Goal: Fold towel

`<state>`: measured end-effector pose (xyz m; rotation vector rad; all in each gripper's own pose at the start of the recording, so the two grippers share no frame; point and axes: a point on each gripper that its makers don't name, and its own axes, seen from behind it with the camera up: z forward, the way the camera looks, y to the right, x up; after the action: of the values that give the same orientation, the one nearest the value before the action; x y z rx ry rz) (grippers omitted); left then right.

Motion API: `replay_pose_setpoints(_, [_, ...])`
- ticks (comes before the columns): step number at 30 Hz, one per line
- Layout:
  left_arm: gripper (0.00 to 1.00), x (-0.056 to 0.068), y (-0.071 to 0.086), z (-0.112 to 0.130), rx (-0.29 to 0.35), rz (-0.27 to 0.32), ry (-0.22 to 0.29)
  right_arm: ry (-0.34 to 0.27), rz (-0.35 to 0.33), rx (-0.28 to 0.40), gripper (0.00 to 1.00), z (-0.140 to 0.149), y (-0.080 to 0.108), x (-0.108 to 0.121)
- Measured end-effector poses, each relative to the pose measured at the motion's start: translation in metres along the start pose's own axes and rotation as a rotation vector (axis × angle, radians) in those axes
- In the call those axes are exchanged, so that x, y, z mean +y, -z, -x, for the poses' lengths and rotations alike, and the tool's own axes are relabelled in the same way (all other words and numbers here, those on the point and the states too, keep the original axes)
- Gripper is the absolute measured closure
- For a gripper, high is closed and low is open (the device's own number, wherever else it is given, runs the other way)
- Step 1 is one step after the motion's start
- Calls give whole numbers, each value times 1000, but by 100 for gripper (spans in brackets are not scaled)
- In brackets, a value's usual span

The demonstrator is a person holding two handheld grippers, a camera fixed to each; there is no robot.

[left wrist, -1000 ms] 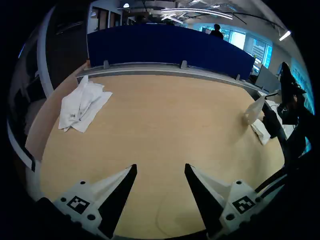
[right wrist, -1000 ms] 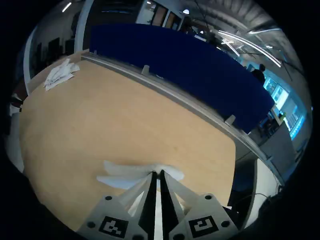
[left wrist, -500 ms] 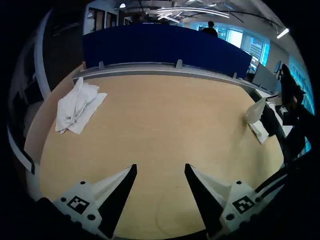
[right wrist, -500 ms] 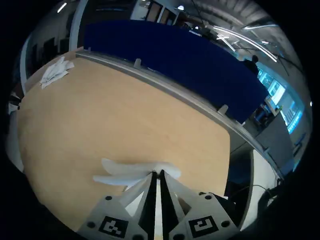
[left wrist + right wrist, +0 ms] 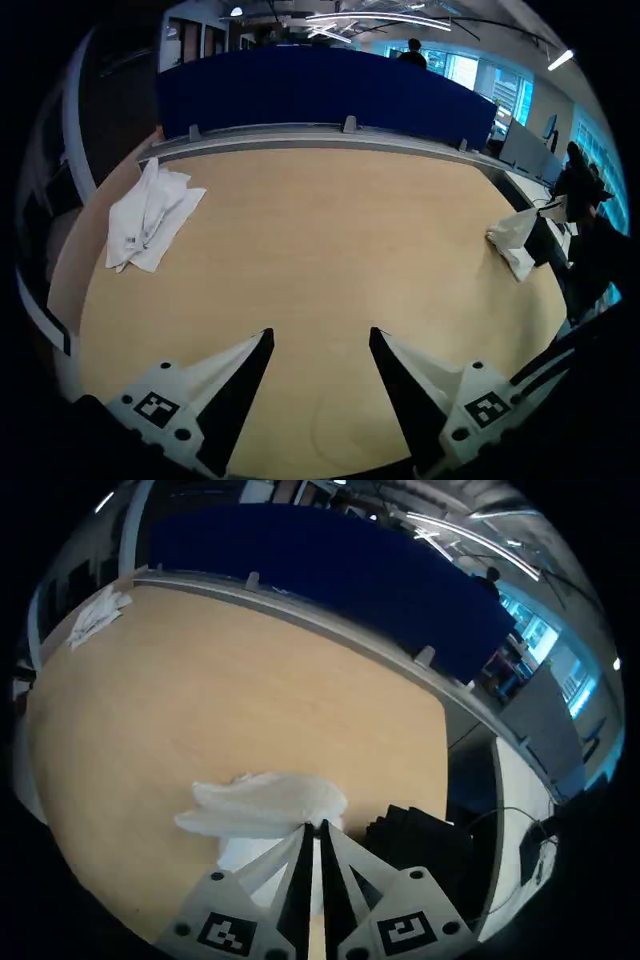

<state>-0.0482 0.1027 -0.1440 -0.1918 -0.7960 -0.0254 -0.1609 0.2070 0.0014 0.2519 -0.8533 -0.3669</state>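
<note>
The left hand-held gripper (image 5: 320, 331) hung over the pale wooden worktop (image 5: 320, 232) with its fingers spread wide and nothing between them. The right hand-held gripper (image 5: 316, 826) had its fingers pressed together on the towel (image 5: 264, 804), which bunched out from the tips as a white mound lying low over the near right part of the worktop (image 5: 200, 704). In the left gripper view the same towel (image 5: 512, 238) sat at the far right edge of the worktop, with dark equipment just behind it.

A second crumpled cloth (image 5: 148, 216) lay at the far left, well apart from the towel; the right gripper view showed it small in the upper left corner (image 5: 96, 616). A grey rail (image 5: 320, 138) and a blue partition (image 5: 320, 88) closed off the back edge, and a person (image 5: 414, 52) stood behind the partition. A black object (image 5: 416, 840) sat just beyond the worktop's edge, right of the right hand-held gripper. The stretch of worktop between the two cloths was bare wood.

Compared with a second earlier, the towel had changed from a thin, edge-on strip at the fingertips to a fuller, rounded heap, and in the left gripper view its raised peak had sunk lower. The black object had come into sight. The left hand-held gripper's spread was unchanged.
</note>
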Motion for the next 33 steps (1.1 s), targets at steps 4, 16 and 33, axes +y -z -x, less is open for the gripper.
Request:
replay_pose_setpoints(4, [12,2,0,0,-1,2,-7,-21,8,-16,94,16,1,3])
replay_pose_setpoints(16, [12,2,-2,2,-4,-1,-19,-70,21,-84,94,66,-4,2])
replay_pose_setpoints(33, [12,-2,5,6,-6,-19,-29,-149,21,-197,94,135,-13,-8])
